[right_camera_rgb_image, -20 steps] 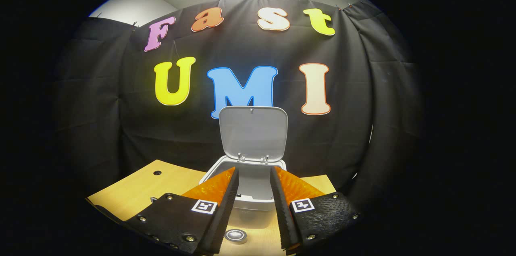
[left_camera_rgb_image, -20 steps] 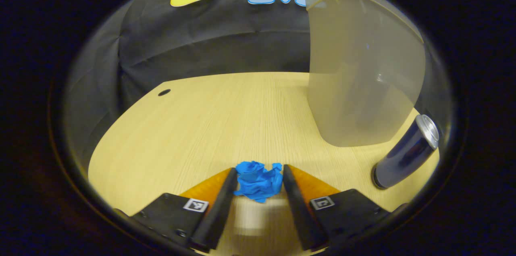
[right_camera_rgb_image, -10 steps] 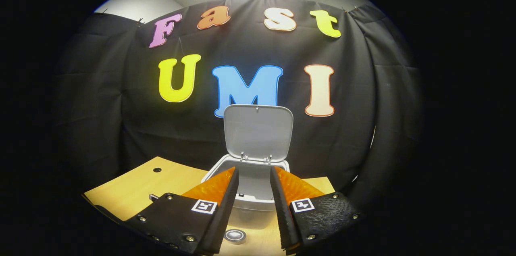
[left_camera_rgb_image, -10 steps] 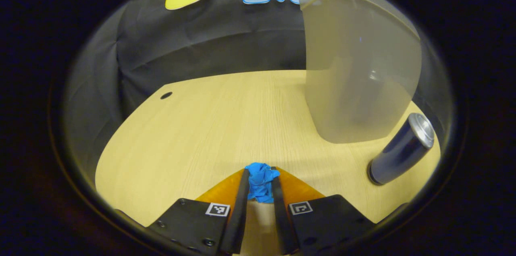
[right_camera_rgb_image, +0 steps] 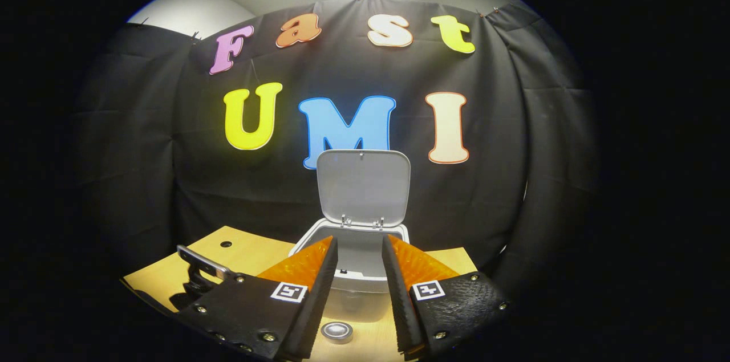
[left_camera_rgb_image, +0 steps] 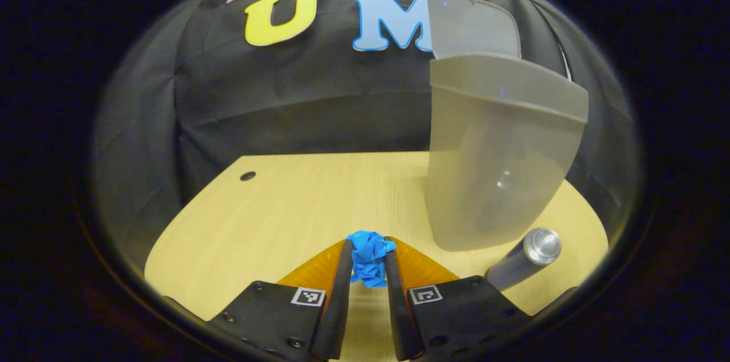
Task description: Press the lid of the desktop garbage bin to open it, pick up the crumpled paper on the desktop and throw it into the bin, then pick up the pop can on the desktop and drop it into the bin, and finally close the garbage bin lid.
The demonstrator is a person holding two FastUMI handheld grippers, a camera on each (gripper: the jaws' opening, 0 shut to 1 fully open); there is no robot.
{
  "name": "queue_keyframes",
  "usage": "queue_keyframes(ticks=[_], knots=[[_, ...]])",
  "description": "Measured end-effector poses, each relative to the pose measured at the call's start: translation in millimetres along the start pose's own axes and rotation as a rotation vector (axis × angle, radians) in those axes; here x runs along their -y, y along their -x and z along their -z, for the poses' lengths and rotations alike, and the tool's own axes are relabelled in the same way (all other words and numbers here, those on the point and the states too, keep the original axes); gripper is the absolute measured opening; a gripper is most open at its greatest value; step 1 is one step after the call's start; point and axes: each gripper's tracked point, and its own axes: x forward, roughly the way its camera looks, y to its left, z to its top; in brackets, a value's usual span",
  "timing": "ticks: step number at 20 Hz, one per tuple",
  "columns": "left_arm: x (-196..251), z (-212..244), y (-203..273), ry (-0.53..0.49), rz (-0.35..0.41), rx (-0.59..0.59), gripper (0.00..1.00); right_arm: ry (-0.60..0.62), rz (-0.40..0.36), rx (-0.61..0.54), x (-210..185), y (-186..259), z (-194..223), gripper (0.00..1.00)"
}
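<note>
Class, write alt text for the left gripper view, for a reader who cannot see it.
The left gripper is shut on a blue crumpled paper above a light wooden desktop. To the right stands a grey garbage bin with its lid raised, and a pop can stands beside it.

A light wooden desktop (left_camera_rgb_image: 296, 208) with a small dark round hole (left_camera_rgb_image: 247, 175) near its far corner stands before black cloth (right_camera_rgb_image: 502, 179).
</note>
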Motion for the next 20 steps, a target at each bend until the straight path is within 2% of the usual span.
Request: queue_keyframes(ticks=[2, 5, 6, 7, 9, 10, 14, 16, 20], knots=[[-7, -49, 8, -0.001, 0.001, 0.067, 0.36, -0.013, 0.003, 0.002, 0, 4, 2, 0.53], [-5, -110, 18, -0.002, 0.021, 0.161, 0.36, -0.043, 0.012, 0.009, 2, 10, 6, 0.53], [-2, -127, 21, -0.004, 0.032, 0.183, 0.41, -0.055, 0.017, 0.011, 3, 13, 7, 0.53], [1, -144, 23, -0.008, 0.040, 0.203, 0.36, -0.067, 0.023, 0.012, 5, 16, 10, 0.53], [12, -176, 24, -0.010, 0.066, 0.243, 0.41, -0.083, 0.039, 0.015, 10, 21, 11, 0.53], [21, -192, 25, -0.016, 0.086, 0.264, 0.39, -0.089, 0.052, 0.022, 14, 24, 10, 0.53], [66, -227, 21, -0.078, 0.157, 0.301, 0.41, -0.095, 0.095, 0.027, 30, 34, 14, 0.53], [91, -236, 18, -0.095, 0.201, 0.302, 0.36, -0.107, 0.122, 0.030, 40, 40, 16, 0.53], [133, -243, 2, -0.125, 0.258, 0.283, 0.41, -0.118, 0.177, 0.029, 60, 54, 20, 0.53]])
